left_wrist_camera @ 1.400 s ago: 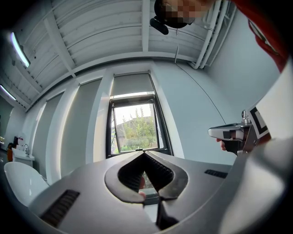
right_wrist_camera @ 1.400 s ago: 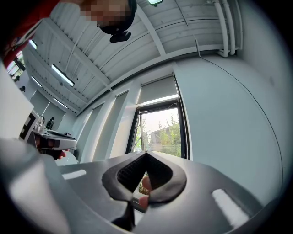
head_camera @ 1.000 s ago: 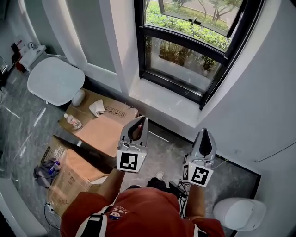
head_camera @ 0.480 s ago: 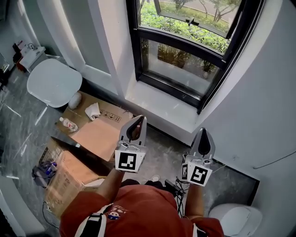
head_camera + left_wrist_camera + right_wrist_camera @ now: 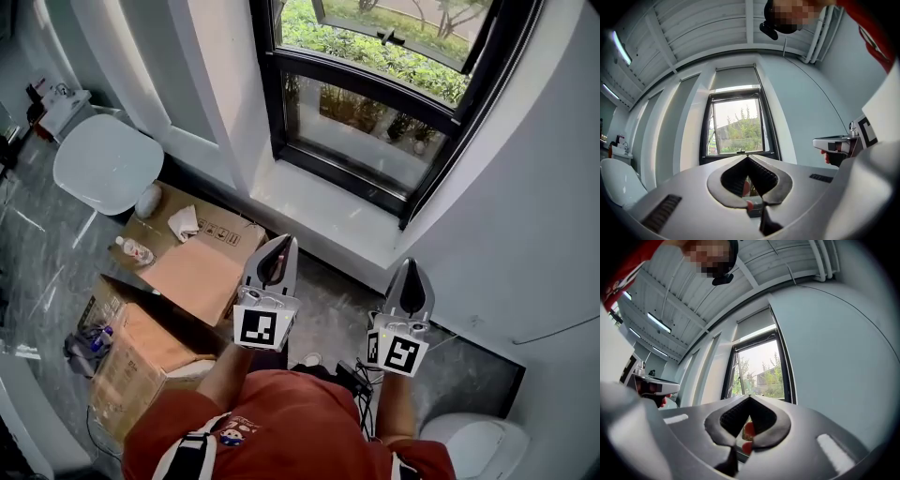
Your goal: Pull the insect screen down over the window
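Both claws are closed and empty. The white left gripper (image 5: 284, 242) and the white right gripper (image 5: 412, 264) point side by side at the black-framed window (image 5: 375, 103), which is ahead of them and well apart. What looks to be the pale grey insect screen (image 5: 734, 76) sits high above the claw tips and covers only the window's top. I judge this the approach step. Next, a claw must rise to the screen's lower edge, open, and grip it to draw it down.
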`<state>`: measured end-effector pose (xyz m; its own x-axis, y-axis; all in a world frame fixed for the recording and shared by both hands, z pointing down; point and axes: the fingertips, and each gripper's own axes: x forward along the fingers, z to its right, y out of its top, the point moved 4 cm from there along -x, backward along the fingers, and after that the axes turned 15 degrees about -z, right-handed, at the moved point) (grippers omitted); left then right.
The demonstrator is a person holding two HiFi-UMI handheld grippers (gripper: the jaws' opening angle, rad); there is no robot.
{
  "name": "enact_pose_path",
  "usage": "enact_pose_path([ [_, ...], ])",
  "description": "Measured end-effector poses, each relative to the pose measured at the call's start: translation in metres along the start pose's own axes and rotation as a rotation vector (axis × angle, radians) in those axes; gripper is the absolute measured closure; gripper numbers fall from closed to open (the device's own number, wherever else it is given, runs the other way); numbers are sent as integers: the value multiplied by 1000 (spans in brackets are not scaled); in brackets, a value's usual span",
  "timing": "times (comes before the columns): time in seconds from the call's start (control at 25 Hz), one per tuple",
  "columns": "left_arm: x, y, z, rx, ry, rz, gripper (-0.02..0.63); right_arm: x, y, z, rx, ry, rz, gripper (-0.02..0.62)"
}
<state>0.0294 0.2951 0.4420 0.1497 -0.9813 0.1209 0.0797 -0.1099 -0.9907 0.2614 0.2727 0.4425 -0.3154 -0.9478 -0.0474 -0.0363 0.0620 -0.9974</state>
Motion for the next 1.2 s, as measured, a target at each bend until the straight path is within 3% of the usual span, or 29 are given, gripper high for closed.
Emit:
enact_pose_path([
  [0.48, 34, 4, -26, -16, -15, 24, 600, 39, 5, -7, -12, -2, 12, 588],
  [0.8, 68, 5, -76, -26, -10, 33, 600, 92, 3, -38, -55, 8, -9, 588],
  [1.2, 130, 12, -147, -41, -62, 43, 600, 171, 12, -80, -95, -34, 5, 586],
])
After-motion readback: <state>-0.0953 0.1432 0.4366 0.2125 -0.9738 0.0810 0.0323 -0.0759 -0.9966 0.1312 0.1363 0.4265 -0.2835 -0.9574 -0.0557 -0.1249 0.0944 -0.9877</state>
